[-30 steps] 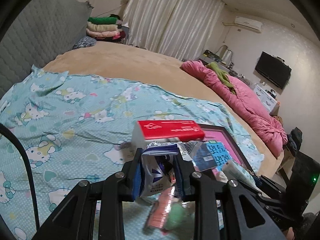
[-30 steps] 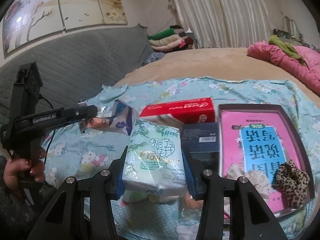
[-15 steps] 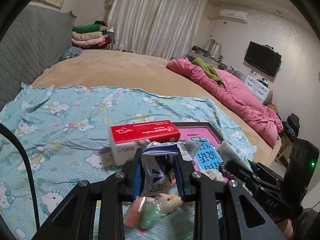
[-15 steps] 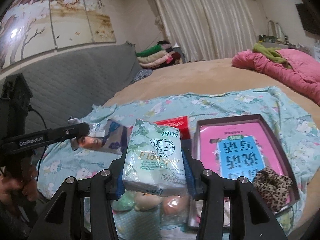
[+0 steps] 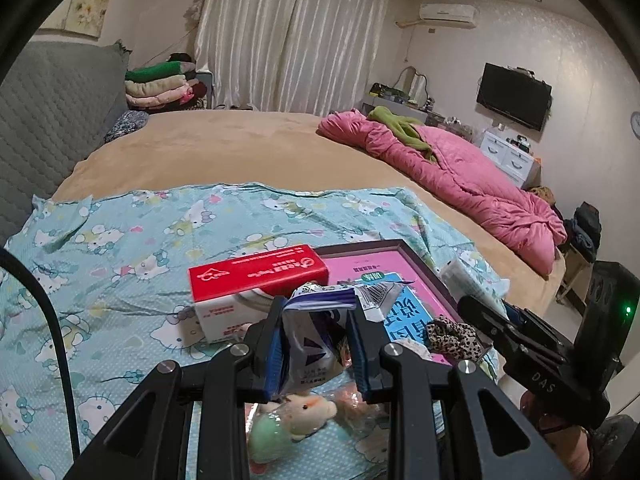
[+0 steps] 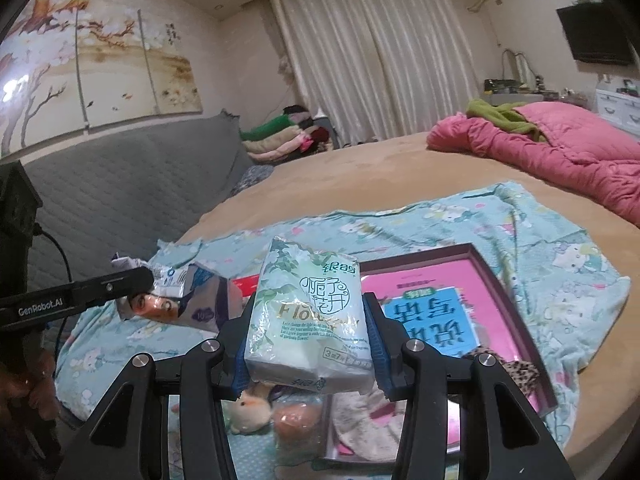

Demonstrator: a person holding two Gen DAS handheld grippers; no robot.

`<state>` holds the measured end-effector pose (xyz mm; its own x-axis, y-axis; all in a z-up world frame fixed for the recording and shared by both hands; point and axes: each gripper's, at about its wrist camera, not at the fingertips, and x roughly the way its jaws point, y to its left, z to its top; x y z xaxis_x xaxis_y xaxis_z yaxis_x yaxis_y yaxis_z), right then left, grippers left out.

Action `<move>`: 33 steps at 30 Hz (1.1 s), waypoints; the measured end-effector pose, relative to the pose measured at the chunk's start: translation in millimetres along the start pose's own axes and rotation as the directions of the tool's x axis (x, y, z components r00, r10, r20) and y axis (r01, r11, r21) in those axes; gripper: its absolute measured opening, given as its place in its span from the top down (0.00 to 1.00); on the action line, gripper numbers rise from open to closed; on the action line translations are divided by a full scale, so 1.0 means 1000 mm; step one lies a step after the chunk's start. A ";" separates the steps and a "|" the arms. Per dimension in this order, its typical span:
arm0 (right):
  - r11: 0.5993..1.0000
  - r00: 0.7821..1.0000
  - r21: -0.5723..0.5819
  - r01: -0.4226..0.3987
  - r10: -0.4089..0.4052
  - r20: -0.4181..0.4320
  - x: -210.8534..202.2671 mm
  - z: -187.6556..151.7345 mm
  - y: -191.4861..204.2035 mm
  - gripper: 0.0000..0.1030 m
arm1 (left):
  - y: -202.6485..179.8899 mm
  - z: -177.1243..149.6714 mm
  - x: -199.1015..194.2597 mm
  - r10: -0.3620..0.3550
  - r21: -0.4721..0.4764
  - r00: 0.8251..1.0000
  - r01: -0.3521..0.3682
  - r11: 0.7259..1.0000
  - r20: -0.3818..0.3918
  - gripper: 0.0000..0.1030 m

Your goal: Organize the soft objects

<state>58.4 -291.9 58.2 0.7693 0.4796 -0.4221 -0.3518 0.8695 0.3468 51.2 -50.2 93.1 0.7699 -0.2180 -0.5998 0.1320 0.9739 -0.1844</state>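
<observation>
My left gripper (image 5: 316, 344) is shut on a crumpled blue-and-white soft packet (image 5: 314, 344), held above the bed; the packet also shows in the right wrist view (image 6: 188, 300). My right gripper (image 6: 308, 340) is shut on a white-and-green tissue pack (image 6: 308, 312), held up in the air. Below lie a small plush toy (image 5: 296, 410), also seen in the right wrist view (image 6: 250, 406), and a bagged orange soft item (image 6: 298, 420). A leopard scrunchie (image 5: 454, 336) lies in the pink-lined tray (image 5: 360, 248).
A red-and-white tissue box (image 5: 256, 284) stands left of the tray on the Hello Kitty sheet (image 5: 120, 240). A pink quilt (image 5: 460, 176) lies at the far right of the bed. The grey headboard (image 6: 120, 176) is at the left. Folded clothes (image 5: 160, 84) are stacked behind.
Both grippers have lifted and drawn back from the bed with their packs still held. More of the room and the plush toys below now show.
</observation>
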 end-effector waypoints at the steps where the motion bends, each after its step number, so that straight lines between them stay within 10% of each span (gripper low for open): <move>1: 1.000 1.000 0.004 0.008 -0.008 0.001 0.000 0.000 -0.002 0.53 | -0.004 0.000 0.002 0.001 0.007 1.000 -0.001 1.000 -0.006 0.72; 33: 0.978 0.979 0.094 0.186 -0.192 0.062 -0.016 0.004 -0.070 0.53 | -0.092 -0.003 0.090 -0.022 0.063 0.991 0.030 0.998 -0.133 0.72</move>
<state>72.8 -361.2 44.4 0.8541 0.2956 -0.4279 -0.1513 0.9285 0.3392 106.4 -159.7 53.7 0.6766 -0.2453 -0.6942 0.1941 0.9689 -0.1531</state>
